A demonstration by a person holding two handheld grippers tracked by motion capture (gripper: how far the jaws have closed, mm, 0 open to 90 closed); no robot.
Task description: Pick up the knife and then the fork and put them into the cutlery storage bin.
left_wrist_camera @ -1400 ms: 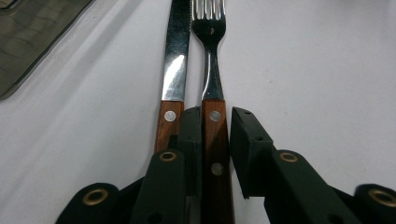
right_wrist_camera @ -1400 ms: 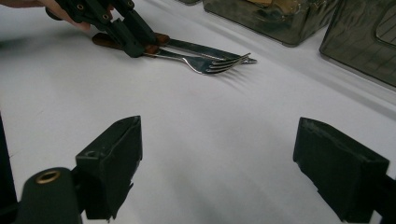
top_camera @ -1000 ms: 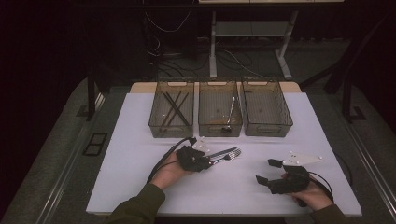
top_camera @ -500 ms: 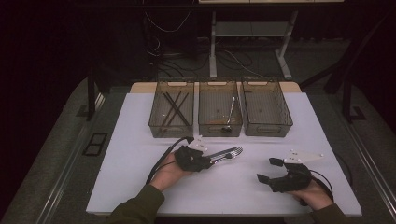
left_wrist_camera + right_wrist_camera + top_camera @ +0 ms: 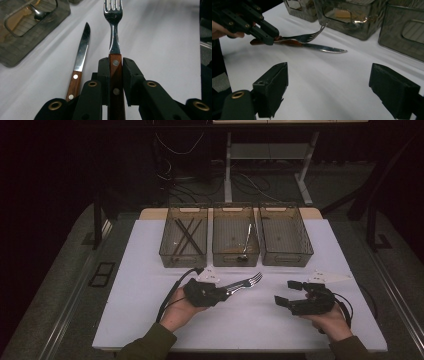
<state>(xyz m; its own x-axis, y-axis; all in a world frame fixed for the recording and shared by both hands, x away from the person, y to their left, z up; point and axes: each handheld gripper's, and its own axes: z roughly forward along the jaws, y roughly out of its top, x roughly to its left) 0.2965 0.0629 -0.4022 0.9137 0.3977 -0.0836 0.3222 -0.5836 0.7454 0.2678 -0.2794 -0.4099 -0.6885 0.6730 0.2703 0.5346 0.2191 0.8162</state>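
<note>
- Left gripper [image 5: 115, 75] clamps fork [image 5: 113, 30] by its wooden handle, tines forward at frame centre, likely for binning.
- Knife [image 5: 79, 60] lies flat on table [image 5: 150, 270], just left of fork.
- Right gripper [image 5: 328, 87] jaws spread wide, holding nothing, lower right of high view.

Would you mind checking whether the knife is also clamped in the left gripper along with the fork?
No, the knife lies on the table beside the left gripper, whose jaws grip the fork alone.

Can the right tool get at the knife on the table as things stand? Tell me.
Probably yes: the right tool is open, with bare table between it and the knife. The left tool holds the fork over its handle.
</note>
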